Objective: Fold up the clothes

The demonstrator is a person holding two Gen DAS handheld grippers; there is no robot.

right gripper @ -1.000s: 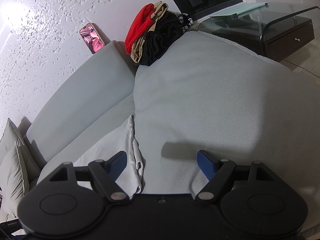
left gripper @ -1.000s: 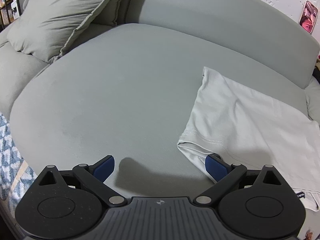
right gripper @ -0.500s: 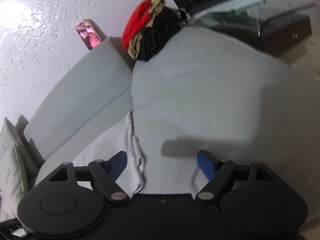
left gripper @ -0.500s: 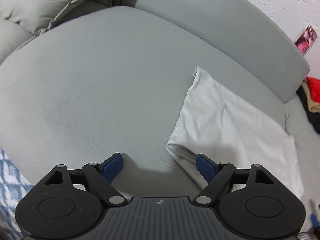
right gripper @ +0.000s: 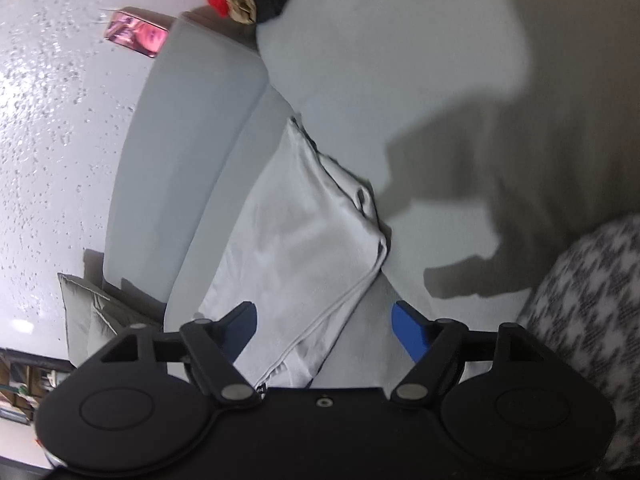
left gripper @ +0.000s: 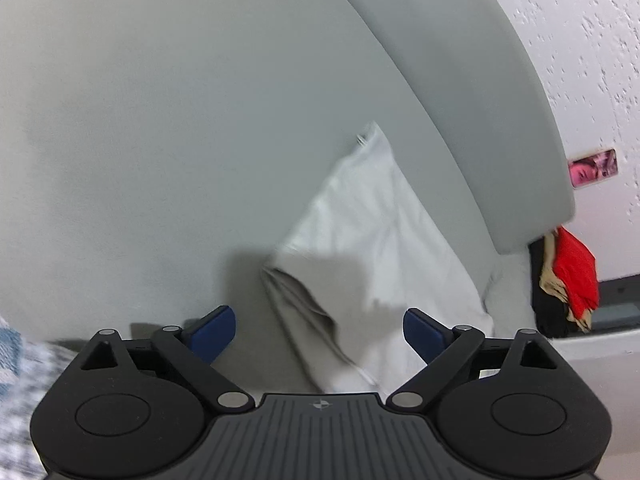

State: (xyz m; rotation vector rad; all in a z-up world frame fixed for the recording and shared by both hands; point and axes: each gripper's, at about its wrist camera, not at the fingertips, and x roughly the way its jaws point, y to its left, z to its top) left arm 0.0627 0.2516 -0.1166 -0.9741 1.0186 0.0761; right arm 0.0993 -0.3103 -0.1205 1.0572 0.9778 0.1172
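Left wrist view: left gripper (left gripper: 318, 330) jaws have just been opening, spread wide, folded pale-grey cotton garment (left gripper: 372, 220) edge between them, unpinched. Risk: closing catches only top layer, fold unravels.

Right wrist view: right gripper (right gripper: 324, 322) jaws have just been opening, hemmed garment corner (right gripper: 320, 332) between pads, ungripped. Risk: hem slips sideways on grey fabric sofa cushion (right gripper: 420, 60).

My two wrist cameras looking steeply down, close over sofa (left gripper: 160, 120); both catching same pale folded cloth (left gripper: 372, 216) (right gripper: 296, 240), from opposite ends.

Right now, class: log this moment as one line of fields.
stage: approaching | left gripper: open, jaws just reopening, empty | right gripper: open, empty | folded pale grey cotton garment: flat on grey fabric sofa
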